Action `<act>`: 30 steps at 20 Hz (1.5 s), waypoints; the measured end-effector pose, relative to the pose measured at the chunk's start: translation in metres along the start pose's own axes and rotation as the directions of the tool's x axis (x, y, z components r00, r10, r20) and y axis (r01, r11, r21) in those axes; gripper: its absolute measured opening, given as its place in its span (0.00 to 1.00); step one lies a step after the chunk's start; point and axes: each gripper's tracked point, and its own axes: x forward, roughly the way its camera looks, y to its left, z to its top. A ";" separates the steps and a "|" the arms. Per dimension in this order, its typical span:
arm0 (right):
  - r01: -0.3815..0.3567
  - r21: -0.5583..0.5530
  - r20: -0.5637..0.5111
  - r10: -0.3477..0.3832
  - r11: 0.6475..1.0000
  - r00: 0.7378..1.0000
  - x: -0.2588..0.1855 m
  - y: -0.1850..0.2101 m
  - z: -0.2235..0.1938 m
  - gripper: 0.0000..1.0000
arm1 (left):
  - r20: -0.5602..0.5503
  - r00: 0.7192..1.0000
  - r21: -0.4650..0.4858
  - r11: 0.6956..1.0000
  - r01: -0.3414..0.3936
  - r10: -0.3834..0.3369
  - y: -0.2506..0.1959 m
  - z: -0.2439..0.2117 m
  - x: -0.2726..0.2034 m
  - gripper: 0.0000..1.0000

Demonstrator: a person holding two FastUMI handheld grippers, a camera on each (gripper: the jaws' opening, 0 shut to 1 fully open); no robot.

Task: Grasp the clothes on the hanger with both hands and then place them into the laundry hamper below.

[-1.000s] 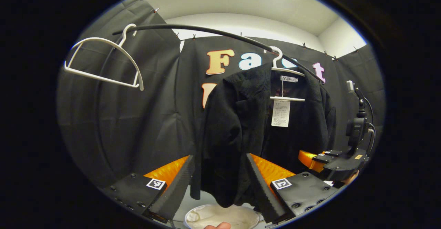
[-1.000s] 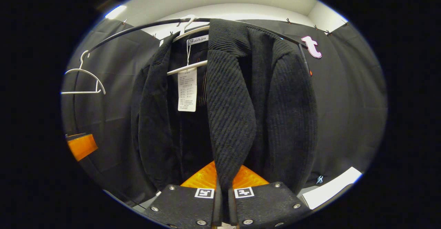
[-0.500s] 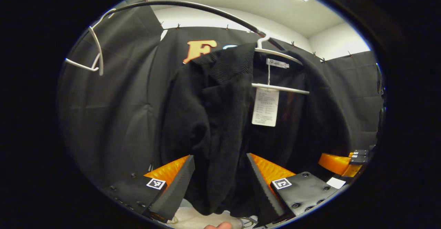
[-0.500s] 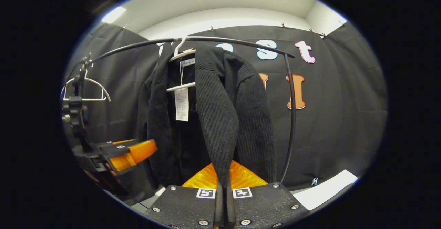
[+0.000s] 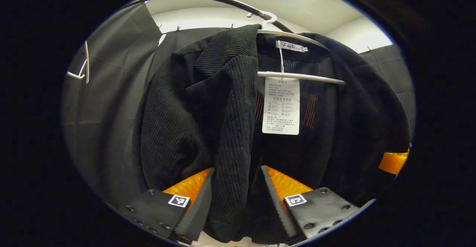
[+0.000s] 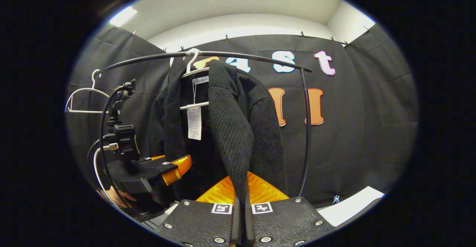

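**While the jacket hangs on the rail, both grippers are at its front edges**

Though the black jacket (image 6: 238,128) hangs from a white hanger (image 5: 297,76) on the black rail (image 6: 260,57), the right gripper (image 6: 241,217) is clenched on one front edge. The left gripper (image 5: 236,206) is spread, with the other front panel between its fingers. An empty hanger (image 6: 85,100) hangs farther along the rail.

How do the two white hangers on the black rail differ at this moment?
The white plastic hanger near the middle of the curved black rail carries the black ribbed knit jacket and a paper tag; the other white hanger, towards the rail's left end in the right gripper view, hangs bare. Both hook over the same rail and look like the same make.
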 end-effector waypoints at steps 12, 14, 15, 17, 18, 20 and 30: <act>0.120 -0.087 0.128 -0.109 0.989 0.986 -0.008 -0.043 0.038 0.03 | 0.161 0.948 0.132 0.946 -0.296 0.274 0.077 0.058 -0.041 0.11; 0.158 -0.102 0.168 -0.140 0.982 0.976 -0.008 -0.057 0.065 0.03 | 0.233 0.906 0.156 0.906 -0.394 0.354 0.107 0.090 -0.055 0.11; 0.168 -0.101 0.185 -0.147 0.981 0.972 -0.007 -0.064 0.079 0.00 | 0.228 0.901 0.157 0.900 -0.407 0.368 0.111 0.097 -0.061 0.11; 0.184 -0.088 0.220 -0.161 0.979 0.962 -0.003 -0.079 0.111 0.00 | 0.232 0.894 0.108 0.903 -0.416 0.384 0.118 0.115 -0.061 0.10; 0.203 -0.083 0.245 -0.178 0.976 0.953 -0.001 -0.091 0.126 0.00 | 0.242 0.886 0.084 0.901 -0.425 0.396 0.121 0.125 -0.063 0.07; 0.248 -0.083 0.293 -0.214 0.965 0.932 0.004 -0.112 0.157 0.02 | 0.271 0.870 0.058 0.895 -0.442 0.412 0.133 0.145 -0.068 0.11; 0.283 -0.143 0.307 -0.229 0.949 0.924 0.092 -0.142 0.200 0.01 | 0.294 0.878 0.104 0.901 -0.422 0.378 0.130 0.158 -0.059 0.07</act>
